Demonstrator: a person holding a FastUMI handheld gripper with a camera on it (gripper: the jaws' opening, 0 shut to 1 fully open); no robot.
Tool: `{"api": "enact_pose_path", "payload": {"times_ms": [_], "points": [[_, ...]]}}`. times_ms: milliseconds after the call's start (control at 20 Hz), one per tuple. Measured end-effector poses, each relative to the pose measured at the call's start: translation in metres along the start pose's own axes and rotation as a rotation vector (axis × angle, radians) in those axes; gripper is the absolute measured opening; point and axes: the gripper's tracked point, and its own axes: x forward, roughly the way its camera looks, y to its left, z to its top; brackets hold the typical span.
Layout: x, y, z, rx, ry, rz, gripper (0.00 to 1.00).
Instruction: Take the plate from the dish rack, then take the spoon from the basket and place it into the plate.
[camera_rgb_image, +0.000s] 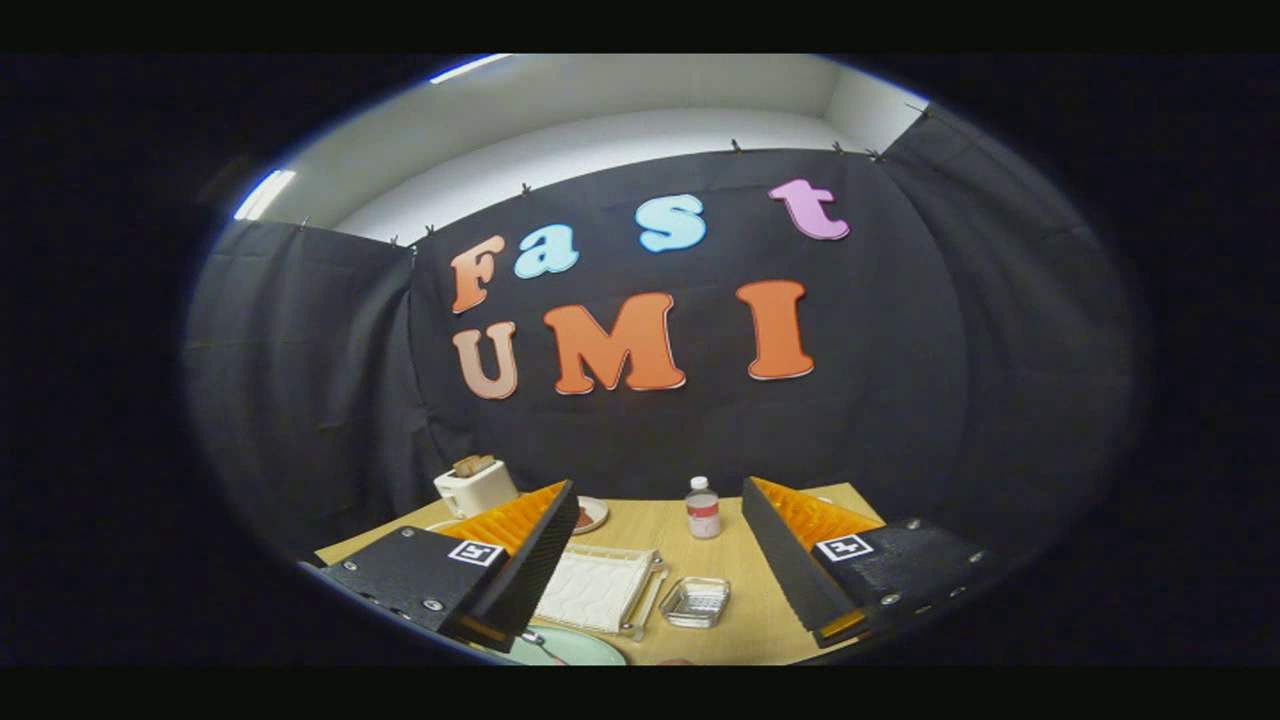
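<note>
Above the wooden table (745, 620), gripper (660, 570) raised, fingers spread wide, holding nothing. White dish rack (597, 588) just beyond the left finger; small clear basket (695, 601) just right of the rack; pale green plate (570, 648) near side of the rack with what looks like a spoon (535, 640) on it, partly hidden. Bottle (703, 508) beyond the basket, toaster (476, 487) far left of the rack. Likely done; risk: clipping plate or rack on a careless sweep.

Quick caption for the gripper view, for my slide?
Open gripper above wooden table: white dish rack, clear square basket, pale green plate holding spoon.
</note>
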Motion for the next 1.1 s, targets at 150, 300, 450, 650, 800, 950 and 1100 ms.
{"api": "enact_pose_path", "payload": {"times_ms": [150, 300, 450, 650, 800, 950, 1100], "points": [[-0.001, -0.005, 0.030, -0.013, -0.081, -0.052, 0.98], [-0.002, -0.014, 0.042, -0.048, -0.117, -0.115, 0.97], [-0.002, -0.017, 0.053, -0.054, -0.148, -0.152, 0.98], [0.001, -0.020, 0.057, -0.046, -0.173, -0.171, 0.98], [0.004, -0.022, 0.054, -0.033, -0.177, -0.180, 0.98], [0.006, -0.021, 0.059, -0.049, -0.212, -0.186, 0.98], [0.006, -0.015, 0.060, -0.077, -0.229, -0.182, 0.98]]}}
